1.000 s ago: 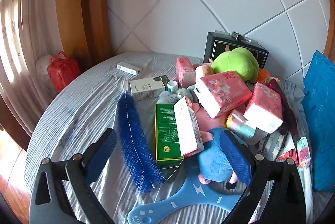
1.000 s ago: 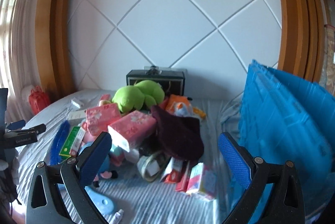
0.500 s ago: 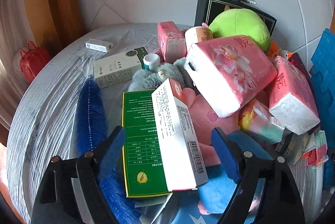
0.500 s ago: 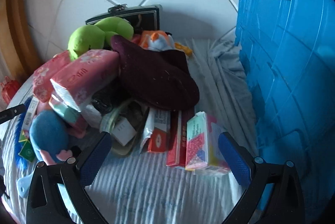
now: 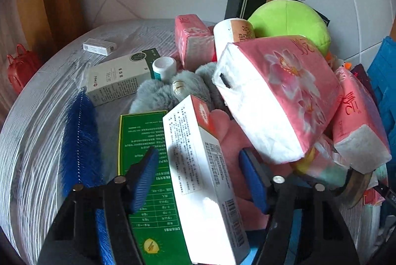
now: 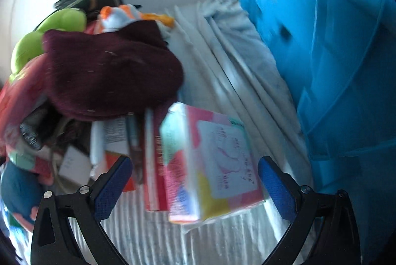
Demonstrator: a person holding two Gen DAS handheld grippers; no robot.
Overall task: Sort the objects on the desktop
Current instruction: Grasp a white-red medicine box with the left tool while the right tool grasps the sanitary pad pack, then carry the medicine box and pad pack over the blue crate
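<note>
Lower now, jaws astride white box (image 5: 203, 180)

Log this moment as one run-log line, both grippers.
left hand-held gripper: closing around white box, pads not touching | right hand-held gripper: open, straddling colourful packet | nothing held

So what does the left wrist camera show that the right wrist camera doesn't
Left wrist view only: the fluffy blue bottle brush, the flat green cardboard box, and the white cardboard box between the closing jaws of the left hand-held gripper.

Right wrist view only: the multicoloured tissue pack between the open right hand-held gripper, and the maroon cloth.

Both: the lime green plush toy, the blue plastic crate, and the black box.
</note>
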